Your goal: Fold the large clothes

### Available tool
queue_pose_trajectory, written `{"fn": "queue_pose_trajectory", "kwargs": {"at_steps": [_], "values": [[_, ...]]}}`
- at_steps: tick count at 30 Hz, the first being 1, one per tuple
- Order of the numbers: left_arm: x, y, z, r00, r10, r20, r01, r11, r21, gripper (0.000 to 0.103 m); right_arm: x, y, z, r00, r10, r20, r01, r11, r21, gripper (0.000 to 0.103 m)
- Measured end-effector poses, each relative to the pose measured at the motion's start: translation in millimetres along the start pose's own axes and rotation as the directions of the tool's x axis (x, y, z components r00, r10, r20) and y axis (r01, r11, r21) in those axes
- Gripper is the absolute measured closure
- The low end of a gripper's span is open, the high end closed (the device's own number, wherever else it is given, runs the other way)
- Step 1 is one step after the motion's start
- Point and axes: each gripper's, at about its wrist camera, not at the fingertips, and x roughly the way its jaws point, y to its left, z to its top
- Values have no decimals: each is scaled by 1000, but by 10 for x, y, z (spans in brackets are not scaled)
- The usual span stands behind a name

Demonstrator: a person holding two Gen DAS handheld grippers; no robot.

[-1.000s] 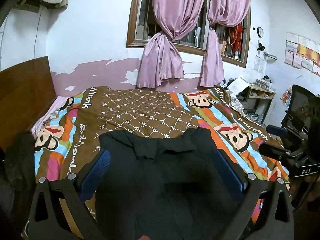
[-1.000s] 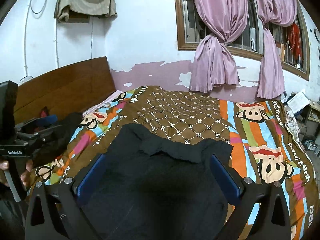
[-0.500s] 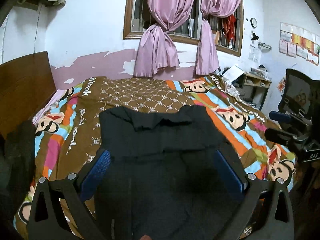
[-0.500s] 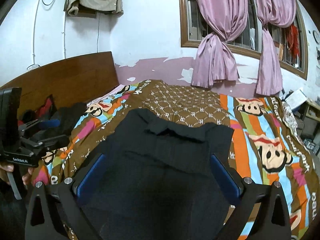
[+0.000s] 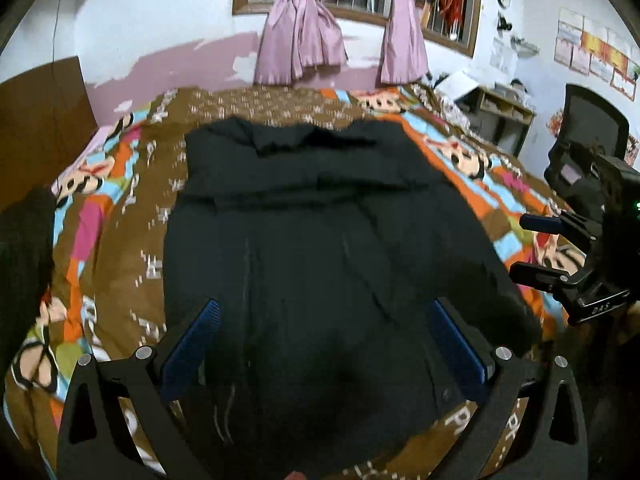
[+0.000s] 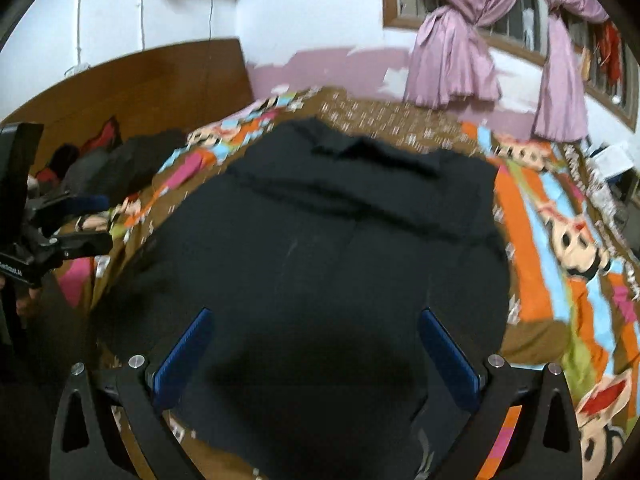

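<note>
A large black garment (image 5: 320, 240) lies spread flat on the bed, collar end toward the far wall; it also shows in the right wrist view (image 6: 340, 260). My left gripper (image 5: 324, 340) is open, its blue pads wide apart above the garment's near part, holding nothing. My right gripper (image 6: 316, 356) is open too, hovering over the near part of the garment. The right gripper shows in the left wrist view (image 5: 560, 248) at the right bed edge, and the left gripper shows at the left edge of the right wrist view (image 6: 64, 224).
The bed has a colourful cartoon-print cover (image 5: 120, 208). A wooden headboard (image 6: 140, 84) stands at the left with dark clothes (image 6: 120, 160) piled beside it. A window with purple curtains (image 5: 304, 40) is behind. A desk (image 5: 504, 112) and black chair (image 5: 588, 120) stand at the right.
Both grippers have moved up and tilted downward over the bed, so more of the black garment is in view. The jaws stayed open and empty.
</note>
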Motion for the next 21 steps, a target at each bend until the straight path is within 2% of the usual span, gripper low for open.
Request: {"fn": "queue_pose_trajectory", "kwargs": {"at_steps": [5, 12, 18, 21], "values": [[160, -87, -323, 995, -6, -103, 9, 1000, 26, 2, 167, 31, -288, 993, 48, -104, -49, 999, -5, 0], [369, -280, -594, 976, 60, -210, -37, 993, 112, 2, 298, 174, -582, 974, 86, -207, -96, 995, -37, 0], [509, -346, -729, 958, 41, -283, 0, 990, 142, 2, 387, 359, -672, 965, 36, -258, -75, 987, -140, 0], [573, -377, -761, 943, 70, -326, -15, 986, 168, 2, 421, 371, -696, 961, 19, -277, -65, 985, -159, 0]]}}
